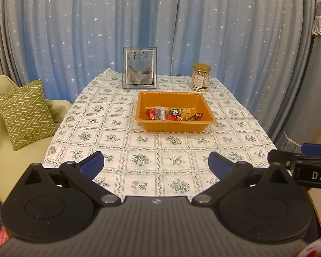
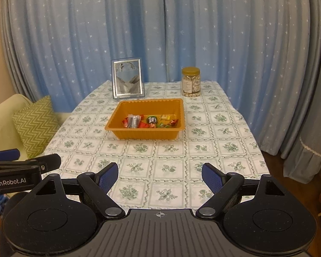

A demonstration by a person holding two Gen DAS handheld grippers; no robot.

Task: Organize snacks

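Wrapped snacks (image 1: 173, 114) lie along the near side inside the orange tray (image 1: 175, 126) on the cloth-covered surface (image 1: 117, 141). Well short of the tray, the left gripper (image 1: 156, 162) and right gripper (image 2: 160, 176) hover with fingers (image 2: 108, 176) spread wide, holding nothing. A jar (image 1: 200, 77) and picture frame (image 1: 139, 67) stand just behind the tray.

Right hand-held gripper (image 2: 160, 176): jaws wide apart, nothing between them, above the near surface (image 2: 203, 147). Orange tray (image 2: 147, 131) at centre contains wrapped snacks (image 2: 149, 121). Left hand-held gripper (image 2: 27, 158) at left edge.
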